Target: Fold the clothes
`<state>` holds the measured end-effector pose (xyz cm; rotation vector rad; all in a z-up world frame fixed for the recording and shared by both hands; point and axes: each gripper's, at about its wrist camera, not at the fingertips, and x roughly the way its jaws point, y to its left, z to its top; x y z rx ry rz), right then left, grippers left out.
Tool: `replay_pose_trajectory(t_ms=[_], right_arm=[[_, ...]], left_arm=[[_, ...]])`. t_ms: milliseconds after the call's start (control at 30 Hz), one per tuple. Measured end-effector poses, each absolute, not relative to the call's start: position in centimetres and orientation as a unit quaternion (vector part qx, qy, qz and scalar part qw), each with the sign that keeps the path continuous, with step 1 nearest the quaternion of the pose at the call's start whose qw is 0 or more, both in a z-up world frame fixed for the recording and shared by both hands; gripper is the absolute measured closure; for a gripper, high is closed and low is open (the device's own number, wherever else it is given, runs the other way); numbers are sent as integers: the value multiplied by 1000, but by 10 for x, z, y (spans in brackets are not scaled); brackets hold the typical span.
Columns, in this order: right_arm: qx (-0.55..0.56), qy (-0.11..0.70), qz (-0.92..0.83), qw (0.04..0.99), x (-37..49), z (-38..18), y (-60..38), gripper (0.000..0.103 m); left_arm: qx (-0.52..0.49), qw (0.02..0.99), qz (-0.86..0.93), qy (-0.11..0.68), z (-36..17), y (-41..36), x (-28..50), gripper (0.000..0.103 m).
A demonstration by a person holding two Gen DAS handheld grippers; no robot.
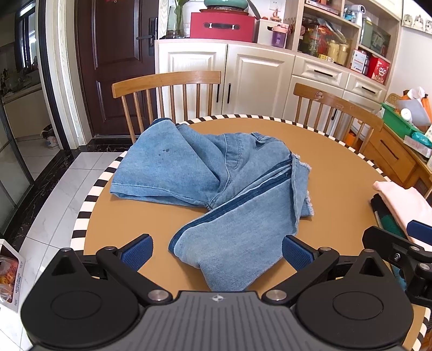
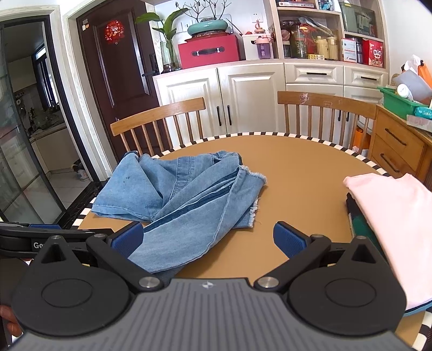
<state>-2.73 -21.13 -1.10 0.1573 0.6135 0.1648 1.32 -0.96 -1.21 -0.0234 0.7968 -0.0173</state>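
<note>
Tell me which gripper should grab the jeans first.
Left, probably. The left gripper is open with the near end of the jeans between its fingers; the right gripper, also open, faces mostly bare table.

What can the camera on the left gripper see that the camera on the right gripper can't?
Only the left wrist view shows a white box down on the floor, and the right gripper's blue pad poking in from the side.

Only the right wrist view shows the red decoration on the dark door, green leaves over the cabinet, and the left gripper's black body at the edge.

Both show the crumpled blue jeans on the round brown table, the pink folded cloth on a stack, two wooden chairs and the red box. Both grippers are open.
</note>
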Motion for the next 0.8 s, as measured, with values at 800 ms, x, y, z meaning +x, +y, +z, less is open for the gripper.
replay_pose_trajectory(t_ms=[800], right_arm=[[48, 323, -11, 945, 262, -55, -194, 40]], left_arm=[[24, 914, -123, 386, -51, 138, 313, 0]])
